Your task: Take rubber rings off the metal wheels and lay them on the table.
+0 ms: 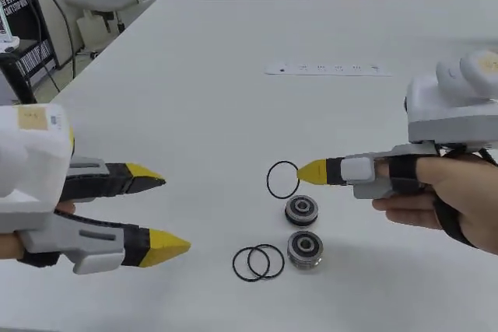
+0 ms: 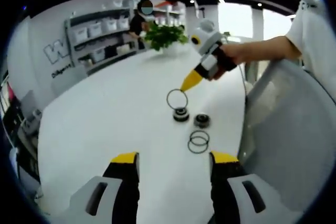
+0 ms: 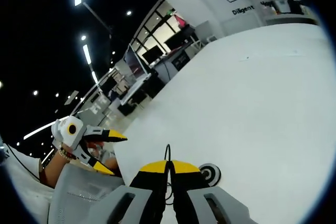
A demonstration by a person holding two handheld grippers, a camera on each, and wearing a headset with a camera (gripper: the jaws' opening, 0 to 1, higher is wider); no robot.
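Left gripper (image 1: 176,214) fingers (image 1: 167,246) spread wide, right gripper (image 1: 299,172) fingers pinching rubber ring (image 1: 268,180) beside metal wheels (image 1: 302,209)

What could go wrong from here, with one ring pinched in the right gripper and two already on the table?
The right gripper pinches the rubber ring only at its thin edge; it may slip or spring away.
The ring hangs close to the upper metal wheel, so it could land on that instead of the table.
The left gripper, open, sits away from that wheel and the lower metal wheel; unsteadied, either might get nudged.
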